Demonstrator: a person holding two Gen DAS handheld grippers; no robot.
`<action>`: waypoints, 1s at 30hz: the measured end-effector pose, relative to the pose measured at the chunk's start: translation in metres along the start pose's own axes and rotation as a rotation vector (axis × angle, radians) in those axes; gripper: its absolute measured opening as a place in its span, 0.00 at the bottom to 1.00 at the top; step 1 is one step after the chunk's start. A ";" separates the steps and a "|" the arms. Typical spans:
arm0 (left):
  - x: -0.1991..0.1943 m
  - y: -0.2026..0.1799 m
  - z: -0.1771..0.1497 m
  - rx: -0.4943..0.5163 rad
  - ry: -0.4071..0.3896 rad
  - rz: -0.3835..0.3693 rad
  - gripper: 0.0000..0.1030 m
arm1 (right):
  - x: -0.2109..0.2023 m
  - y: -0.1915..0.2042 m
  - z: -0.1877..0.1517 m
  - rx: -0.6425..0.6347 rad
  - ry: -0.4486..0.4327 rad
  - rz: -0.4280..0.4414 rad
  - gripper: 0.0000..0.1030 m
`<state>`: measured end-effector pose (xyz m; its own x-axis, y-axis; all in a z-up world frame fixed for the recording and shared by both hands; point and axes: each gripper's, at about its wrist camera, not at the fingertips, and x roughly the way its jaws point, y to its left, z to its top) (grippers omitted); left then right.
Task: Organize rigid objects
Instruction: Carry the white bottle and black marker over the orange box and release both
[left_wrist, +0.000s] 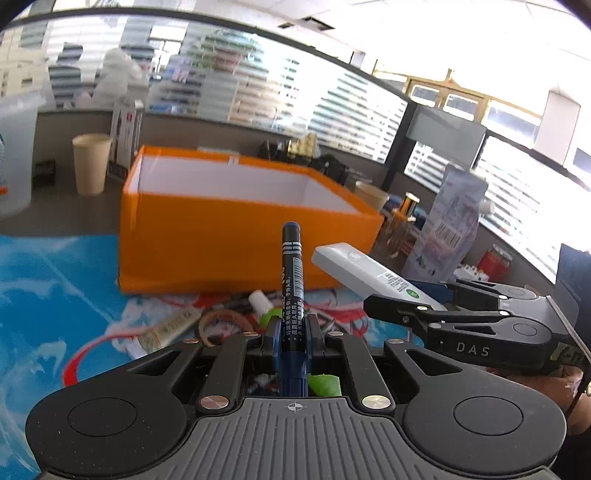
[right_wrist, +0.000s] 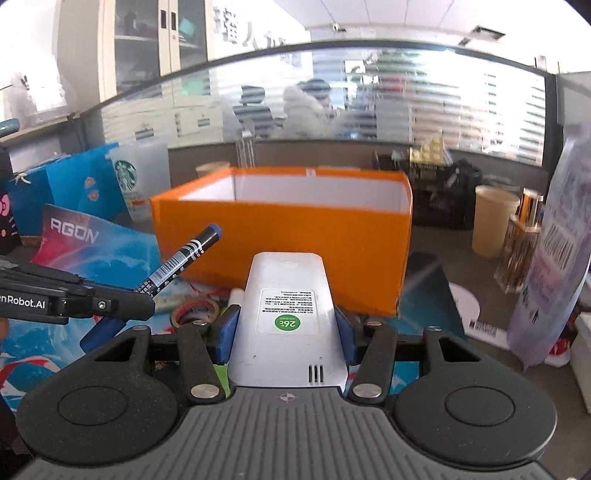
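Note:
My left gripper (left_wrist: 292, 325) is shut on a black and blue marker pen (left_wrist: 291, 273) that sticks up toward the open orange box (left_wrist: 221, 236). My right gripper (right_wrist: 286, 325) is shut on a white remote control (right_wrist: 288, 295), held back side up and pointing at the orange box (right_wrist: 295, 243). Both grippers are lifted just short of the box's near wall. The left gripper with the marker (right_wrist: 181, 258) shows at the left of the right wrist view. The right gripper with the remote (left_wrist: 365, 273) shows at the right of the left wrist view. The box inside looks white.
On the blue mat (left_wrist: 55, 288) below lie a tape roll (left_wrist: 225, 325), a small tube (left_wrist: 170, 328) and a white and green glue bottle (left_wrist: 264, 306). A paper cup (left_wrist: 90, 162), a Starbucks cup (right_wrist: 140, 177), a bag (right_wrist: 550, 258) and bottles (right_wrist: 524, 243) stand around the box.

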<state>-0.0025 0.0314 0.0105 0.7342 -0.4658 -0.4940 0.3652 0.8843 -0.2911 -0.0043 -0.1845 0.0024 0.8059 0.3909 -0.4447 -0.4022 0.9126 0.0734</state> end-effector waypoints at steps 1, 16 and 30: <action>-0.002 -0.001 0.002 0.004 -0.007 0.000 0.10 | -0.002 0.001 0.003 -0.002 -0.007 0.000 0.49; -0.018 -0.005 0.046 0.058 -0.108 0.006 0.10 | -0.009 0.012 0.040 -0.033 -0.096 -0.005 0.49; -0.009 0.001 0.084 0.069 -0.154 0.012 0.10 | 0.005 0.006 0.074 -0.038 -0.133 -0.022 0.49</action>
<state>0.0395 0.0388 0.0836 0.8159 -0.4492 -0.3639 0.3903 0.8924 -0.2265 0.0289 -0.1684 0.0664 0.8644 0.3851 -0.3233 -0.3974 0.9171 0.0301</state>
